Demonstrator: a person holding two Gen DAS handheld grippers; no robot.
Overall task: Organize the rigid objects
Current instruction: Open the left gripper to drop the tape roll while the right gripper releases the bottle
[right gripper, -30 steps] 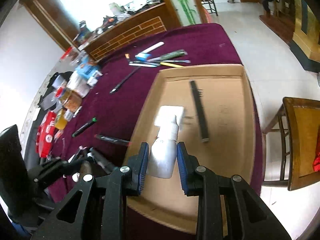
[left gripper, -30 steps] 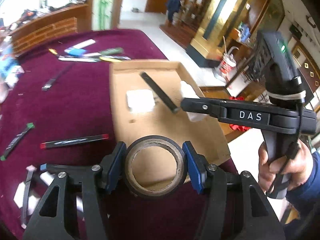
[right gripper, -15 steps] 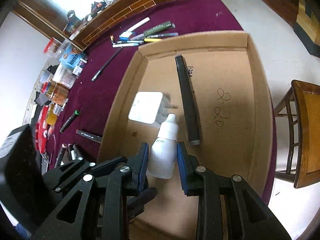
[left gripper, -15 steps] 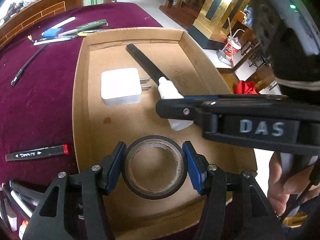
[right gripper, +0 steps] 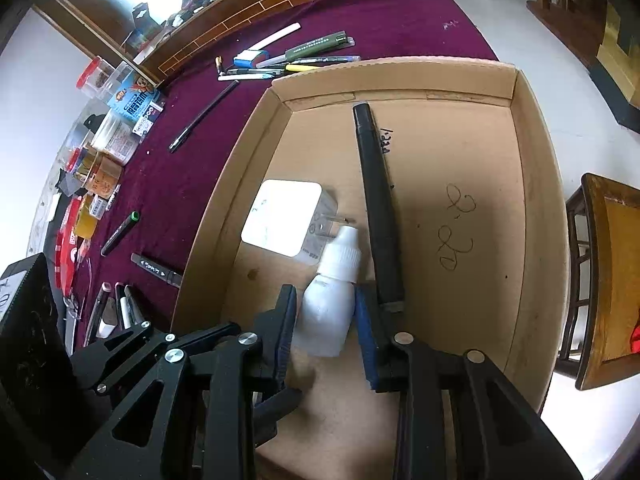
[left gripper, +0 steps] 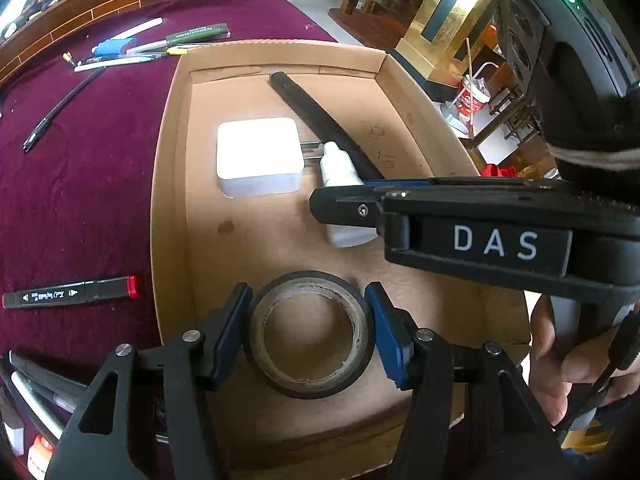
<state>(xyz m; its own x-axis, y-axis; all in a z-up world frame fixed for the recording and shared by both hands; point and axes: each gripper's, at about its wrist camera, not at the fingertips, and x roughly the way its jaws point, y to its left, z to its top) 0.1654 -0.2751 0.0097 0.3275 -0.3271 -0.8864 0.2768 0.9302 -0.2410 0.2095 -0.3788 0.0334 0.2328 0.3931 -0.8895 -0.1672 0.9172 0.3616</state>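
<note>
The left gripper clamps a black tape roll between its blue pads, low over the near floor of the cardboard tray. The right gripper has just been opening; the white dropper bottle lies between its fingers on the tray floor, a gap showing at the left pad, the right pad close against it. Just ahead of the bottle's cap sits a white plug adapter, and beside the right finger a long black pen runs toward the tray's far wall. Left of the left gripper, outside the tray, a red-tipped marker lies on the maroon tablecloth. Beyond the far wall, more pens lie in a cluster.
</note>
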